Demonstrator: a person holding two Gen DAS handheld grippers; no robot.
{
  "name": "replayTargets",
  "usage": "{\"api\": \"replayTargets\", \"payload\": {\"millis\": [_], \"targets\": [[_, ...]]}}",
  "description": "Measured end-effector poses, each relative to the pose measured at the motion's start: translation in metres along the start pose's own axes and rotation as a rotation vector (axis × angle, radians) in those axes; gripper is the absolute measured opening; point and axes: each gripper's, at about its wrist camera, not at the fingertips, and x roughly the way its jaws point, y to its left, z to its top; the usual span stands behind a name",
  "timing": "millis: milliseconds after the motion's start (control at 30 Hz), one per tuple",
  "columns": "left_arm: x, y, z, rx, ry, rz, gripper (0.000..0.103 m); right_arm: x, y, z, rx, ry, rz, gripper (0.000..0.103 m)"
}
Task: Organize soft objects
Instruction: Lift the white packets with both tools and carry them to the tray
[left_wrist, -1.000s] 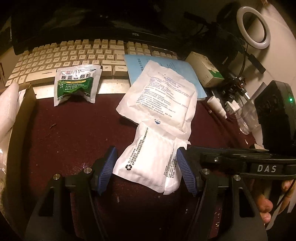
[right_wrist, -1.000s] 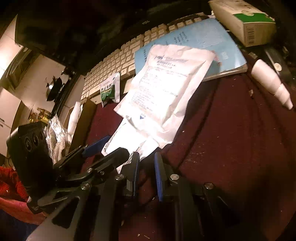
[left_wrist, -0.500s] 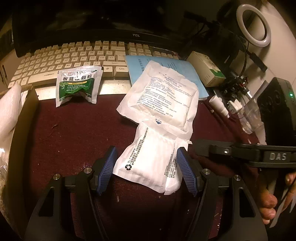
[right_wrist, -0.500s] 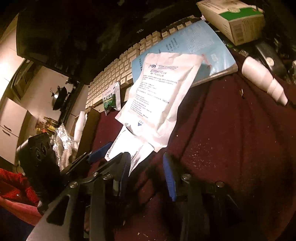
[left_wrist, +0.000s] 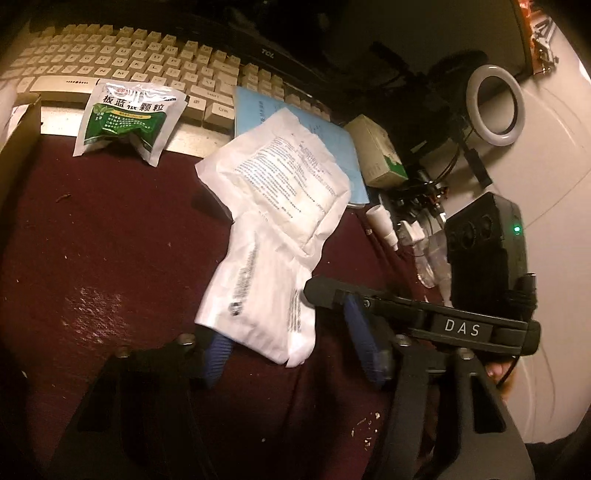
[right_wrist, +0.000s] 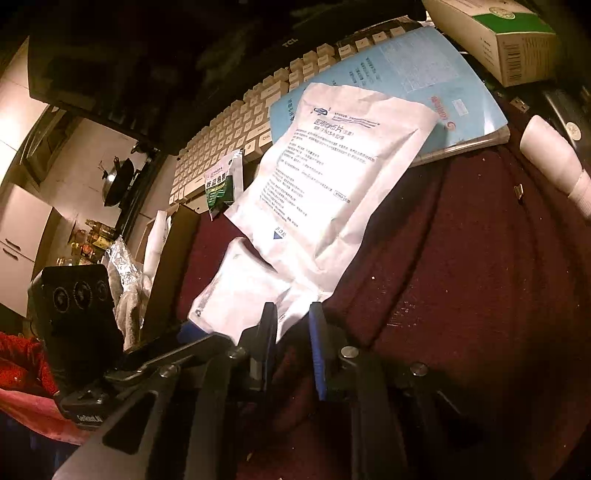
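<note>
Your left gripper (left_wrist: 291, 350) straddles the small white pouch (left_wrist: 258, 299); your right gripper (right_wrist: 293, 345) nips its corner.
Left jaws, just closing, remain apart around the pouch; right jaws, just closing, pinch it. Large white pouch (right_wrist: 332, 177) overlaps ahead.

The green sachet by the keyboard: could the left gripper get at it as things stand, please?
Probably yes. The green sachet lies uncovered, with bare red mat leading to it. But the left gripper straddles the small white packet, which seems raised.
</note>
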Motion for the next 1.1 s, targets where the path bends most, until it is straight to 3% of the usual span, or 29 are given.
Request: {"api": "replayTargets", "payload": {"millis": [67,133,167,200,233,267,333,400,567,700,933,1100], "targets": [[0.0,0.003,0.0,-0.022,-0.006,0.02,0.031,0.0,0.001,0.001,-0.01,0.003,0.004,0.012],[-0.003,0.012,0.0,-0.059,-0.021,0.023,0.024,-0.001,-0.001,0.001,-0.003,0.007,0.024,0.015],[-0.004,0.016,0.0,-0.077,-0.029,0.024,0.015,-0.004,-0.001,0.001,0.002,0.007,0.051,0.016],[-0.008,0.022,-0.001,-0.105,-0.037,0.025,0.014,-0.009,-0.001,0.001,0.005,0.0,0.071,0.016],[-0.01,0.023,-0.001,-0.116,-0.044,0.021,0.014,-0.014,-0.001,0.001,0.005,-0.014,0.082,0.023],[-0.015,0.025,-0.004,-0.127,-0.062,0.014,0.012,-0.021,-0.002,0.001,0.006,-0.035,0.07,0.042],[-0.021,0.027,-0.007,-0.137,-0.078,0.009,0.01,-0.031,-0.007,0.004,0.034,-0.086,0.036,0.067],[-0.027,0.027,-0.013,-0.153,-0.085,0.015,0.01,-0.033,-0.017,0.011,0.082,-0.097,0.032,0.068],[-0.036,0.024,-0.023,-0.173,-0.1,-0.003,0.008,-0.016,-0.038,0.038,0.209,-0.086,0.123,0.068],[-0.032,0.027,-0.026,-0.195,-0.086,-0.01,0.008,0.0,-0.035,0.049,0.257,-0.07,0.177,0.065],[-0.027,0.026,-0.026,-0.183,-0.071,0.004,0.008,0.022,-0.029,0.055,0.249,-0.048,0.124,0.017],[-0.026,0.022,-0.027,-0.165,-0.078,0.022,0.008,0.014,-0.022,0.055,0.213,-0.077,0.121,0.009]]}}
